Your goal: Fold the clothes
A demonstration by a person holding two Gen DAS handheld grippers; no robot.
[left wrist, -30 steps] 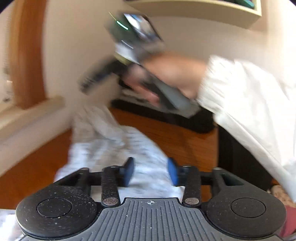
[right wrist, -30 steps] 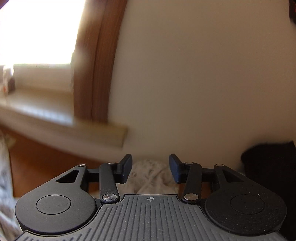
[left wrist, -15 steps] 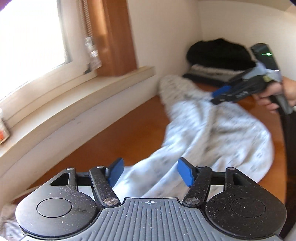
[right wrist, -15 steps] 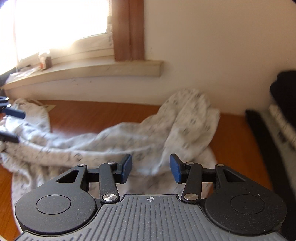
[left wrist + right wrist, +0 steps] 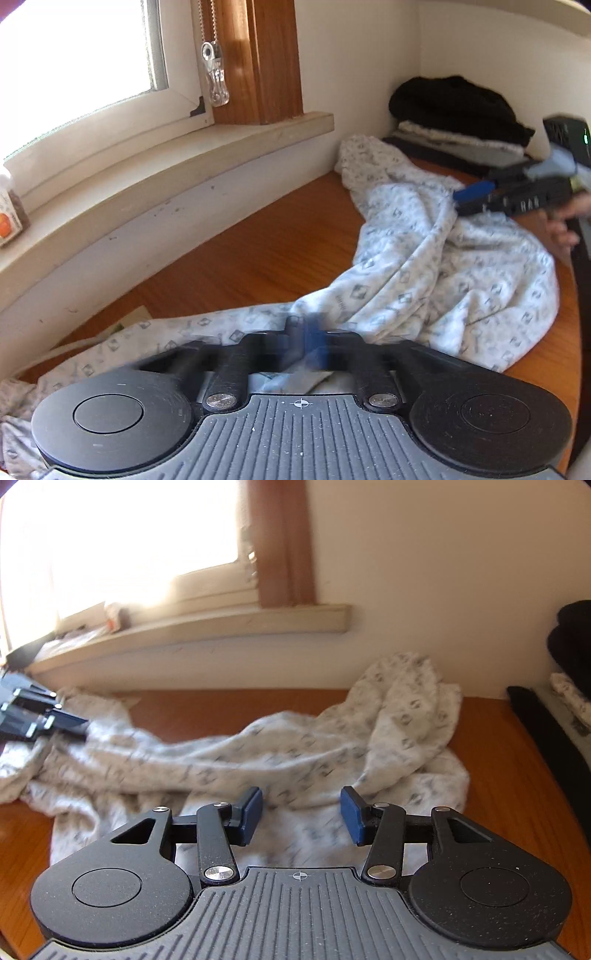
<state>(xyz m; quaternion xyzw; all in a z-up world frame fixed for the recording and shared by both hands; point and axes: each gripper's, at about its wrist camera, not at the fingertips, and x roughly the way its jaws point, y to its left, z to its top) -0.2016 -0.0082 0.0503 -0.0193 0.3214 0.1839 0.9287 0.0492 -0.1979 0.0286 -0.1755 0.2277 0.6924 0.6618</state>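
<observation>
Garment: a white garment (image 5: pixel 424 266) with a small grey print lies crumpled and stretched across the wooden tabletop (image 5: pixel 266 251), running from the near left corner to the far wall below the window sill (image 5: pixel 166 184).
Left gripper: the left gripper (image 5: pixel 304 347) sits low over the garment's near end; its blue pads are blurred and drawn together. The fabric lies right at the tips, but the blur hides whether any of it is pinched between them.
Right gripper: the right gripper (image 5: pixel 301 814) has its blue pads standing apart, hovering over the garment's wide middle part with cloth showing in the gap and neither pad pressing on it.
Hand: a person's hand (image 5: pixel 565 225) grips the right gripper's handle at the right edge of the left wrist view.
Folded pile: a stack of dark and grey clothes (image 5: pixel 458 122) sits in the far corner, just beyond the garment's far end.
Sill: a small bottle (image 5: pixel 9 210) stands at its left end.
</observation>
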